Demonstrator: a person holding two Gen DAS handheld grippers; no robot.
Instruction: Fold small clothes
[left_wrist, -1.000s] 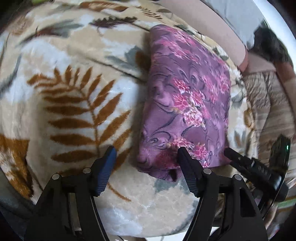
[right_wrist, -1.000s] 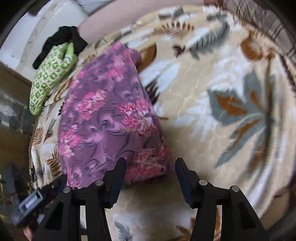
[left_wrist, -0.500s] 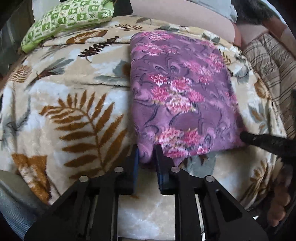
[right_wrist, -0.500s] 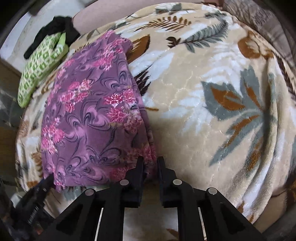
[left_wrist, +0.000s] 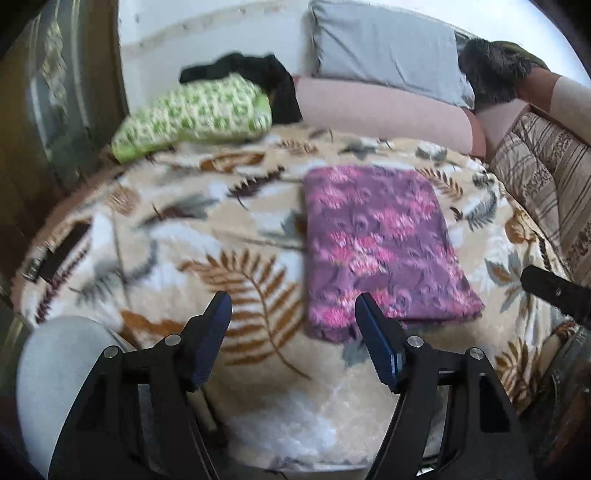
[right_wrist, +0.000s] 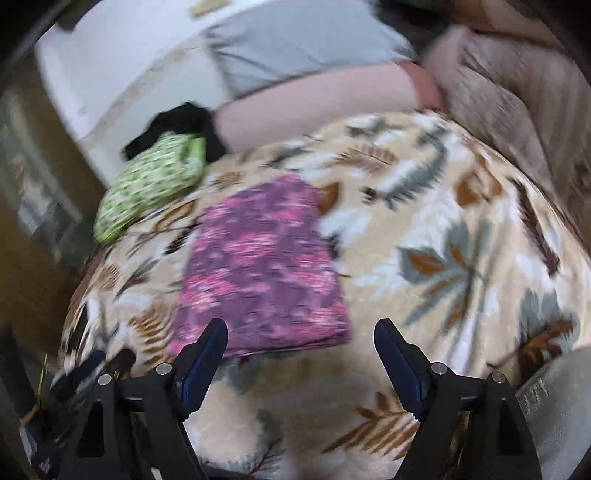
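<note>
Now folded purple floral garment (left_wrist: 384, 251) on blanket (left_wrist: 207, 243), ahead of left gripper (left_wrist: 293, 314) and right gripper (right_wrist: 301, 341), both spread wide, empty

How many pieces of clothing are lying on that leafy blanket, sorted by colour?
Purple floral garment, folded flat: 1
Green patterned garment, bundled: 1
Black garment, crumpled behind the green one: 1
Total: 3

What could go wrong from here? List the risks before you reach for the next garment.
1. The folded purple garment lies on a plush blanket; dragging anything across could disturb the fold.
2. The left gripper hangs open with one of its fingers over the garment's near edge, which could snag.
3. The green garment and black cloth overlap; both may lift together.
</note>
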